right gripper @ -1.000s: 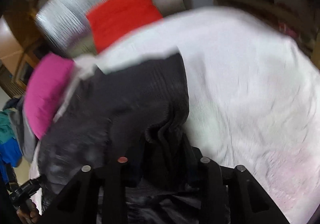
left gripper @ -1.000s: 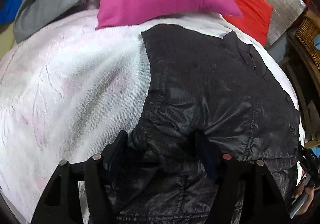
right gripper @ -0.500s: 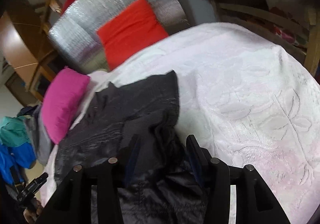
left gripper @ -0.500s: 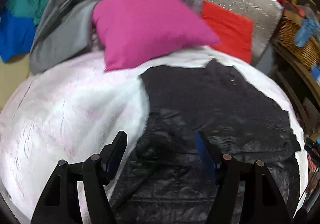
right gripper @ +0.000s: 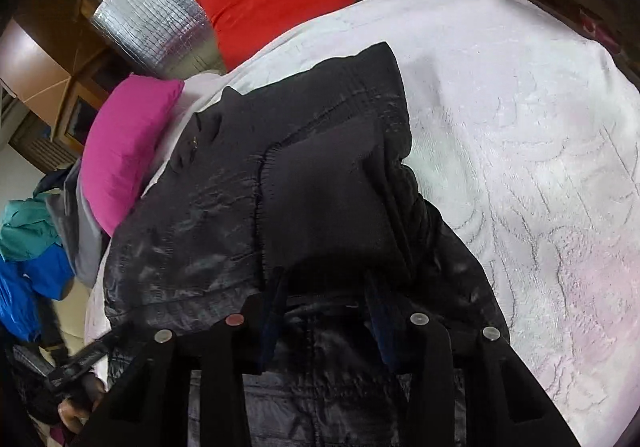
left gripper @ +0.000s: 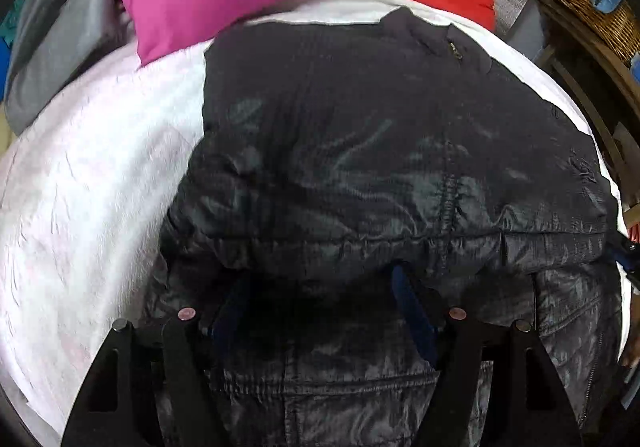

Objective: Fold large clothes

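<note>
Black quilted shiny jacket (left gripper: 380, 151) lies on the bed's white textured cover (left gripper: 92, 175), now doubled over: a folded edge crosses just ahead of both claws, absent a second ago. Left claw (left gripper: 320, 299) spread wide over the fabric, pads not pressing. Right claw (right gripper: 328, 299) closing, jacket fabric between its fingers; grip unclear.

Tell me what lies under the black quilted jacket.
The black quilted jacket lies on a white textured bedspread, which shows to its left, right and beyond it. Its own lower layer sticks out under the folded-over part. Anything beneath its middle is covered.
</note>
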The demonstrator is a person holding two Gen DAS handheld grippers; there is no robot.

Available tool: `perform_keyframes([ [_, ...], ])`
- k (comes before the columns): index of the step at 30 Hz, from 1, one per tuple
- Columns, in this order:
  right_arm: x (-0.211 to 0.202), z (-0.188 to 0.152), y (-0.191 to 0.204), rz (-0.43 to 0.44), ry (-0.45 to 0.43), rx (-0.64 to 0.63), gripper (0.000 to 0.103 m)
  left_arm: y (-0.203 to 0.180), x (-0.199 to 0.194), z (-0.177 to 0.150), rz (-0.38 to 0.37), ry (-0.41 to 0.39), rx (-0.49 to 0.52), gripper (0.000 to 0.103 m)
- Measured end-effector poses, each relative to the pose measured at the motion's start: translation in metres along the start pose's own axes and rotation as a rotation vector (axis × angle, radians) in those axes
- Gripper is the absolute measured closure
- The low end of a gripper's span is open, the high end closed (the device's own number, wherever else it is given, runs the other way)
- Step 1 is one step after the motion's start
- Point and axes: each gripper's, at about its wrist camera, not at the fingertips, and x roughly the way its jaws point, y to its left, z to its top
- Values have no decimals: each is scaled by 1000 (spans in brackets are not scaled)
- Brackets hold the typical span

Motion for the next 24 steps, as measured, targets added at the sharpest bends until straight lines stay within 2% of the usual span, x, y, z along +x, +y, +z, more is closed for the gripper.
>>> perform_keyframes([
  [5,-32,5,1,70,-94,13,59,4,-33,5,-101,-110,-28,30],
  [8,-46,10,-9,54,-164,48,58,15,-48,8,-152,-151,-58,30],
  [9,-48,11,-13,53,-176,72,55,19,-49,8,-157,-156,-70,30],
  [11,-48,14,-28,70,-189,149,41,33,-53,9,-178,-164,-115,30],
  [12,-45,16,-36,80,-190,189,39,41,-55,9,-188,-164,-143,30],
  [15,-32,21,-48,76,-167,233,39,60,-54,10,-178,-140,-200,28],
  [19,-14,24,-45,54,-145,204,39,73,-44,9,-176,-70,-215,26],
  [21,-6,25,-41,36,-144,179,39,75,-48,10,-179,-91,-221,26],
  [24,11,27,-33,-15,-130,140,39,89,-64,8,-135,-164,-231,25],
])
